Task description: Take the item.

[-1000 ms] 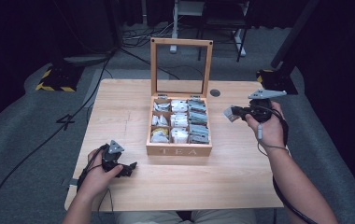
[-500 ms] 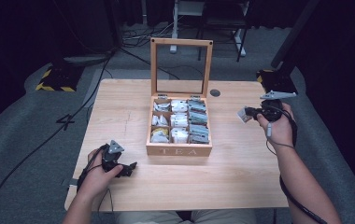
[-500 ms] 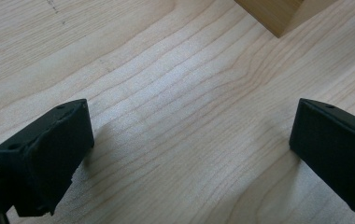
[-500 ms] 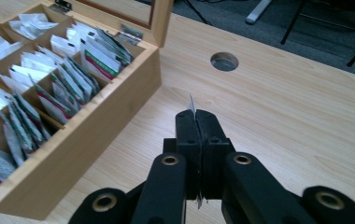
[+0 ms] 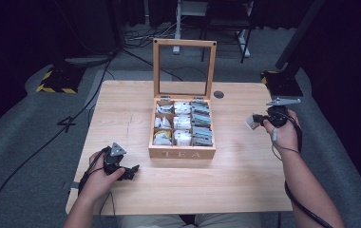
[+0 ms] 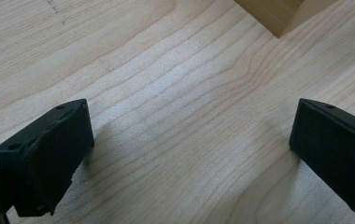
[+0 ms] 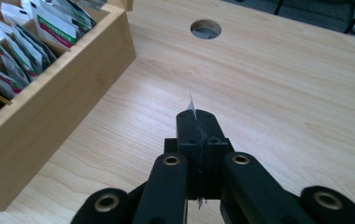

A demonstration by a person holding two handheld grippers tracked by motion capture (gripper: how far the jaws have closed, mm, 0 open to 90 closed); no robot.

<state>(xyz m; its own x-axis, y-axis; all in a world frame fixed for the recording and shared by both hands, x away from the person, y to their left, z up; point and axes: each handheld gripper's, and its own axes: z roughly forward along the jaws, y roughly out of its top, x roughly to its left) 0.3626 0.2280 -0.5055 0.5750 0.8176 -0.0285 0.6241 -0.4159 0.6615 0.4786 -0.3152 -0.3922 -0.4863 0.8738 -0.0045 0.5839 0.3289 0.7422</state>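
While your left gripper (image 5: 130, 169) rests wide open and empty on the desk (image 5: 245, 166), your right gripper (image 5: 256, 120) pinches a tea bag (image 5: 250, 122) beside the tea box (image 5: 182, 152).

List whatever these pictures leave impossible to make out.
- Tea packet in the right gripper: the shut jaws hide all but a sliver in the right gripper view; too small in the high view.
- Packet print in the tea box: too small in the high view, cut by the frame edge in the right gripper view.
- Left gripper: jaw bases cut off by the frame.
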